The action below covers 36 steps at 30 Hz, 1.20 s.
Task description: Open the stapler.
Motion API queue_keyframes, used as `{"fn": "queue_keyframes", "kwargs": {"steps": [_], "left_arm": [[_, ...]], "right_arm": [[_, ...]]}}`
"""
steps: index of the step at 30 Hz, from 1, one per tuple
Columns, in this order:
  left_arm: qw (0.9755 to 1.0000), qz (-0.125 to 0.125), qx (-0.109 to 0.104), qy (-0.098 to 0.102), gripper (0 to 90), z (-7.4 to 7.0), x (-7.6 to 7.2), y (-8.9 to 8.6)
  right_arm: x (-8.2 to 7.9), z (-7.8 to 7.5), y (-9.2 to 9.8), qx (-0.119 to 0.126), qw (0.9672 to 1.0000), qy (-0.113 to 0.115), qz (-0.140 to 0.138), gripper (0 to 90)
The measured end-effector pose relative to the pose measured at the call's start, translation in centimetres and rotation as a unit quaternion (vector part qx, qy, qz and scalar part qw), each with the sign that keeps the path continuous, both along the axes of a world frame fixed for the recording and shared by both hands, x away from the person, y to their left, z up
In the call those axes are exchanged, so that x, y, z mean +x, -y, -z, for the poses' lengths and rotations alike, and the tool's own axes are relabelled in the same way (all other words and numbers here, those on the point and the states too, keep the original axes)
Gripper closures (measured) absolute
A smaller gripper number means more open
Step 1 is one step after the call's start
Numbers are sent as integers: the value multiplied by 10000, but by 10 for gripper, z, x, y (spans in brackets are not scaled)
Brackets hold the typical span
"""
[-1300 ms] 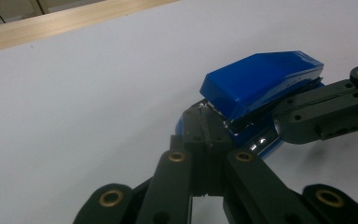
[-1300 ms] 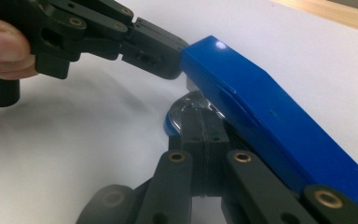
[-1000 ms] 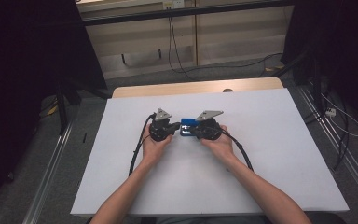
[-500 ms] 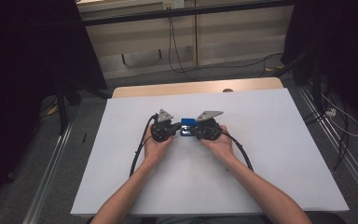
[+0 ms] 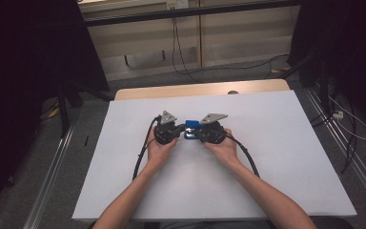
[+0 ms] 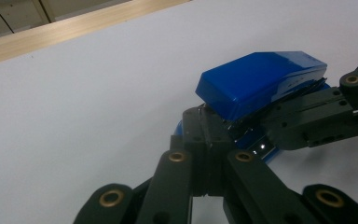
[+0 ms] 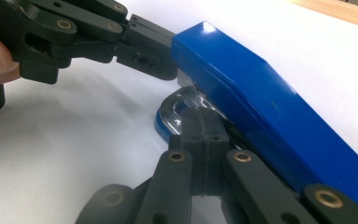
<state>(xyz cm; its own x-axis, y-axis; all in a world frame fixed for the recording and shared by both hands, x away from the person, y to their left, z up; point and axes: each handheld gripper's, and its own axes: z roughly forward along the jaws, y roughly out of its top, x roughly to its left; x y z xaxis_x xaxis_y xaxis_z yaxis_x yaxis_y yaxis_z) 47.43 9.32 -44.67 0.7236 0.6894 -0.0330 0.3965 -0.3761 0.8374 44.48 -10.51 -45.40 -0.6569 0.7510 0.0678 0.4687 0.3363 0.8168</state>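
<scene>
While white table (image 5: 286, 157) spreads wide, stapler (image 5: 191, 128) sits central.

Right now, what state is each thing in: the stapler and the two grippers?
Blue stapler: on the white table cover, top arm raised off its base, between the two grippers.
Left gripper: jaws shut, tips at the stapler's metal.
Right gripper: jaws shut, tips under the stapler's top.
</scene>
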Motion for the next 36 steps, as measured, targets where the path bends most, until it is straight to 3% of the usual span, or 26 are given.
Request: {"fn": "queue_keyframes", "kwargs": {"steps": [22, 36], "left_arm": [[9995, 29, -288, 121, 900, -14, -3, 3], [9994, 42, -293, 191, 900, -17, -4, 4]], "right_arm": [[-1, 0, -1, -45, 9999, 83, 41, 900], [-2, 1, -4, -135, 9997, 194, 59, 900]]}}
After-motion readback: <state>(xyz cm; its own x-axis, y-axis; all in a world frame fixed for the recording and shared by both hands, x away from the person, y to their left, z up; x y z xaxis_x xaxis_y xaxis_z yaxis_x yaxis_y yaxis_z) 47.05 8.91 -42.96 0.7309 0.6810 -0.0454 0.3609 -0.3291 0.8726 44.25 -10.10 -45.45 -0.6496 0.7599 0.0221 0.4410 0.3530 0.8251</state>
